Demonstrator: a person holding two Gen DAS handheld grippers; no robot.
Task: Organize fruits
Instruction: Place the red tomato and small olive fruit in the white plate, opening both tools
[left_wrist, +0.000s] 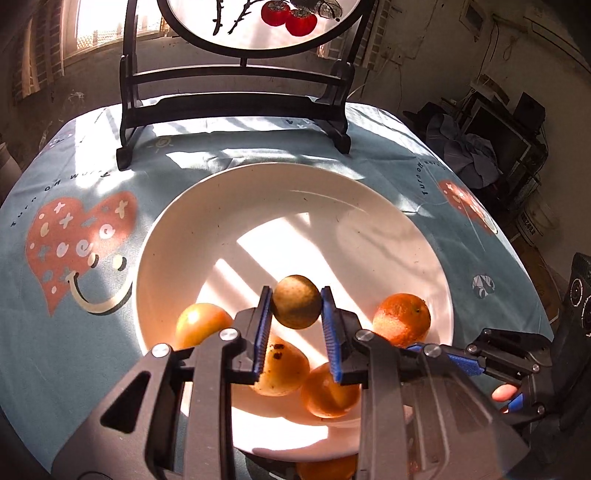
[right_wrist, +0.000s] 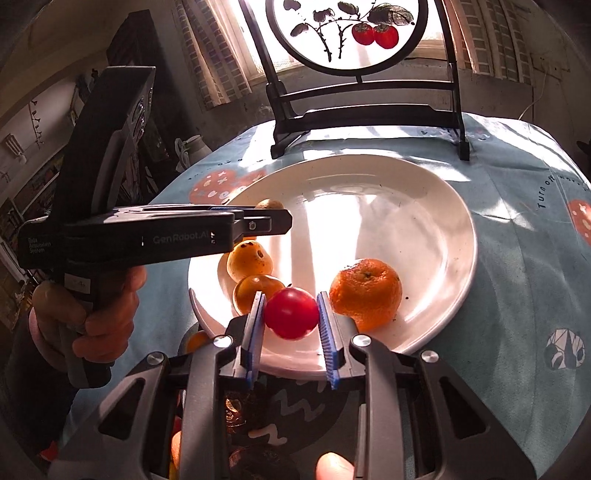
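A white plate (left_wrist: 177, 236) lies on the blue tablecloth. My left gripper (left_wrist: 296, 295) is shut on a small brownish-green round fruit (left_wrist: 296, 307), held above the plate's near half. Under it lie a pale orange fruit (left_wrist: 201, 325), a spotted yellow fruit (left_wrist: 282, 369), an orange fruit (left_wrist: 328, 393) and a tangerine (left_wrist: 402, 319). In the right wrist view my right gripper (right_wrist: 291, 301) is shut on a red round fruit (right_wrist: 291, 313) over the plate's (right_wrist: 424, 206) near rim. The tangerine (right_wrist: 365, 291) sits just right of it. The left gripper (right_wrist: 273, 218) reaches in from the left.
A black wooden stand (left_wrist: 236, 110) with a round painted screen (right_wrist: 351, 33) stands at the table's far edge. More orange fruit (left_wrist: 327, 467) lies off the plate's near rim. A hand (right_wrist: 107, 314) grips the left tool. Furniture (left_wrist: 509, 147) crowds the right.
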